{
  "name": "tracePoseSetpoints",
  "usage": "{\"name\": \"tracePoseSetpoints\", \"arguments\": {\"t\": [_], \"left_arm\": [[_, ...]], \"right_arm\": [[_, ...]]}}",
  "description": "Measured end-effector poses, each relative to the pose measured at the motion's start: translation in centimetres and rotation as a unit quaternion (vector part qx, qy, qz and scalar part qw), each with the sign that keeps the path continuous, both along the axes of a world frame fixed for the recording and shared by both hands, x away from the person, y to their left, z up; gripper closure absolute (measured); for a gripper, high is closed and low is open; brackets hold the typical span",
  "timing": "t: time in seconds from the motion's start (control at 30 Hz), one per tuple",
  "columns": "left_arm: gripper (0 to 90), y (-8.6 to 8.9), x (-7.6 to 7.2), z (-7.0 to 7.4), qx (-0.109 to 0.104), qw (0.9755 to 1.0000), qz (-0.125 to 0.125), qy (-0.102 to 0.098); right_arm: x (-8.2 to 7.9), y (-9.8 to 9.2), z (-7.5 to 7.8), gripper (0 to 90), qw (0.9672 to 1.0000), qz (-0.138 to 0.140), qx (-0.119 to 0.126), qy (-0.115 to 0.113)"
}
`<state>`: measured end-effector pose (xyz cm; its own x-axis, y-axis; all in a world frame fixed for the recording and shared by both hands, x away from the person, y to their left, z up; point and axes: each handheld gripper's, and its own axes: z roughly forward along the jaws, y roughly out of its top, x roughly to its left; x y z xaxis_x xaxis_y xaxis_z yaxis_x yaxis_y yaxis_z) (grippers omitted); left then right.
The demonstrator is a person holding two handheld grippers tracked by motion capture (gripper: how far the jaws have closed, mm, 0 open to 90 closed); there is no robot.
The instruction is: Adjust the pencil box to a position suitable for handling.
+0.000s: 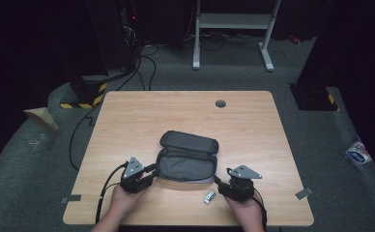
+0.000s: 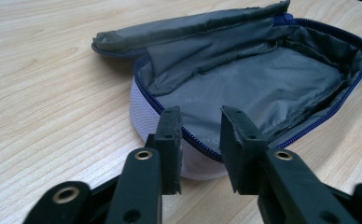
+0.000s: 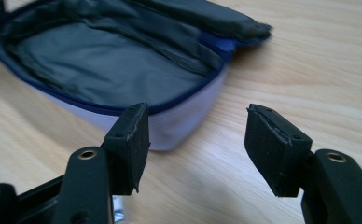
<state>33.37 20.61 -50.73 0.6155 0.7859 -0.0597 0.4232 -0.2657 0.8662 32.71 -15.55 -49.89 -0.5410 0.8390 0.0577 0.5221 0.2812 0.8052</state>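
We see the open grey fabric zip pouch (image 1: 188, 157) lying on the light wooden table (image 1: 127, 121), between the left gripper (image 1: 149, 170) and the right gripper (image 1: 219, 182), with its flap (image 1: 189, 141) folded back on the side away from both. The pouch's left end lies just ahead of the left gripper; in the left gripper view its near rim (image 2: 198, 140) sits right in front of the jaw tips. The pouch's right end lies just beside the right gripper, ahead and to the left of its jaws in the right gripper view (image 3: 123, 70). A small silvery metal object (image 1: 209, 196) lies on the table just left of the right gripper, nearer the table's front edge than the pouch.
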Motion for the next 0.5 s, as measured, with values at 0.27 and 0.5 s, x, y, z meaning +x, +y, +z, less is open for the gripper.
{"name": "tracePoseSetpoints", "arguments": {"t": [0.27, 0.5], "left_arm": [[59.5, 0.1, -0.4, 0.1, -0.010, 0.9999, 0.013, 0.000], [55.1, 0.5, -1.0, 0.4, -0.014, 0.9999, 0.003, 0.004]], "right_arm": [[0.0, 1.3, -0.6, 39.1, 0.9995, 0.024, -0.017, 0.008], [0.4, 1.3, -0.9, 41.4, 0.9996, 0.021, -0.017, 0.013]]}}
